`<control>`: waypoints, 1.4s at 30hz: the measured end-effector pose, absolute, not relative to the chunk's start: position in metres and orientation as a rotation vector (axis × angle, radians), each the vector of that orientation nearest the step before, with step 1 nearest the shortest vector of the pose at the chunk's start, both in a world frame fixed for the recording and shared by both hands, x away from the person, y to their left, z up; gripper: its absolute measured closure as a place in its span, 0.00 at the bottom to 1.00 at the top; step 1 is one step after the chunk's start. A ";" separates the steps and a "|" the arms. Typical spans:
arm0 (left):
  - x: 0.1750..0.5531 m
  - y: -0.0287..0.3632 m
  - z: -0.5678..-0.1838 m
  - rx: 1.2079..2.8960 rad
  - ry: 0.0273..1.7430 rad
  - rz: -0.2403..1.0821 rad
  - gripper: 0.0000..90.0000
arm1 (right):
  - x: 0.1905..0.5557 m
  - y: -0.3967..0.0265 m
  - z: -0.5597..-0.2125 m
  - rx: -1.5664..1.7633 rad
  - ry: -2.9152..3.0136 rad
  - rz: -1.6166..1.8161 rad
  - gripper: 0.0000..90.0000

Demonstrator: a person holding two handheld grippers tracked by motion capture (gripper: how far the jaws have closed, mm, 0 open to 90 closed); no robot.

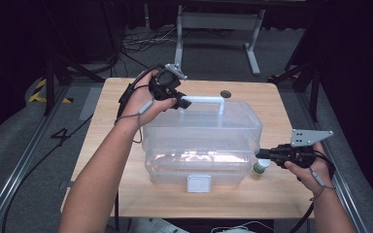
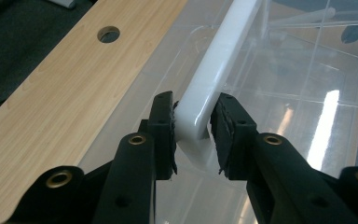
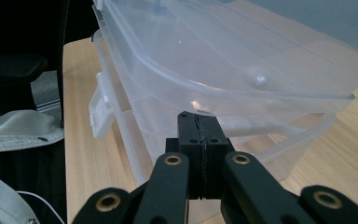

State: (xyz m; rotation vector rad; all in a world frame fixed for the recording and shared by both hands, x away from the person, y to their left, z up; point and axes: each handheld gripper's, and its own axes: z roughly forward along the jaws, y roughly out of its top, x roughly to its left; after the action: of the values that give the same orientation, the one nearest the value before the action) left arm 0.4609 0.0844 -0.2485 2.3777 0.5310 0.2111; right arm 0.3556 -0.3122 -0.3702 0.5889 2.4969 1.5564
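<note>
Two grippers work a clear plastic box (image 1: 201,145) mid-table; no writing is legible on it. The left gripper (image 2: 195,122) clamps the box's white handle (image 2: 214,74) at its corner. The right gripper (image 3: 199,128), jaws pressed together, touches the raised lid's (image 3: 242,60) rim beside a small green-capped bottle (image 1: 261,167).

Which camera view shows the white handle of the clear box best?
The left gripper view: the white handle appears close and sharp, clamped between that gripper's jaws. The high view shows it small, atop the lid. In the right gripper view I cannot make it out.
</note>
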 end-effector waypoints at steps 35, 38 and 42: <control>0.426 0.128 -0.222 2.192 0.637 0.255 0.83 | 0.366 -0.307 -0.363 0.615 2.422 1.579 1.00; 0.422 0.133 -0.221 2.172 0.655 0.244 0.86 | 0.368 -0.305 -0.360 0.613 2.409 1.576 1.00; 0.416 0.139 -0.218 2.154 0.654 0.235 0.87 | 0.370 -0.304 -0.358 0.621 2.384 1.580 1.00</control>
State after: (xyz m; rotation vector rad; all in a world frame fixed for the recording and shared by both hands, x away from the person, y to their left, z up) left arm 0.4159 0.1390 -0.2182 2.1537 0.6544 0.2353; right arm 0.3704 -0.3037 -0.3582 0.6207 2.3841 1.5805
